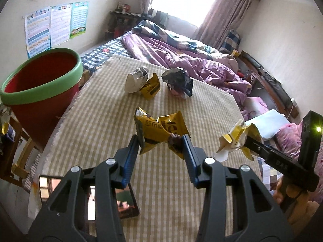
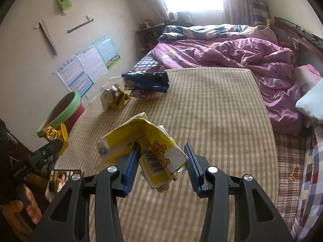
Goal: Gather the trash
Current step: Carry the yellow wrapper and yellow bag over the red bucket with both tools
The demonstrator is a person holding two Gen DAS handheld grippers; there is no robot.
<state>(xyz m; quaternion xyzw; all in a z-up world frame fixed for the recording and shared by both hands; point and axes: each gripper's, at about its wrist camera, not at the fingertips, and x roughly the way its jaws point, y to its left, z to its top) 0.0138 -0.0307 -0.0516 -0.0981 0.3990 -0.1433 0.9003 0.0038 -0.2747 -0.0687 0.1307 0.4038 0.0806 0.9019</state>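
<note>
My left gripper [image 1: 161, 139] is shut on a crumpled yellow snack wrapper [image 1: 159, 129], lifted above the striped mat [image 1: 113, 121]. Over the same mat my right gripper [image 2: 162, 147] is shut on a flattened yellow and white drink carton [image 2: 145, 141] with a bear print. Each gripper also shows at the edge of the other's view: the right gripper [image 1: 248, 141] with the carton [image 1: 236, 137], the left gripper [image 2: 55, 143] with the wrapper [image 2: 56, 134]. A red bin with a green rim [image 1: 42, 92] [image 2: 60, 111] stands off the mat's left side. A white crumpled cup [image 1: 134, 79], another yellow wrapper [image 1: 151, 87] and a dark blue bag [image 1: 178, 80] lie farther back.
A phone [image 1: 127, 203] [image 2: 62, 178] lies at the mat's near left corner. A purple quilt [image 2: 232, 56] is heaped on the bed behind and to the right, with a pale blue pillow [image 2: 310, 102]. A wooden chair [image 1: 18, 157] stands under the bin. A hand [image 2: 30, 207] grips the left tool.
</note>
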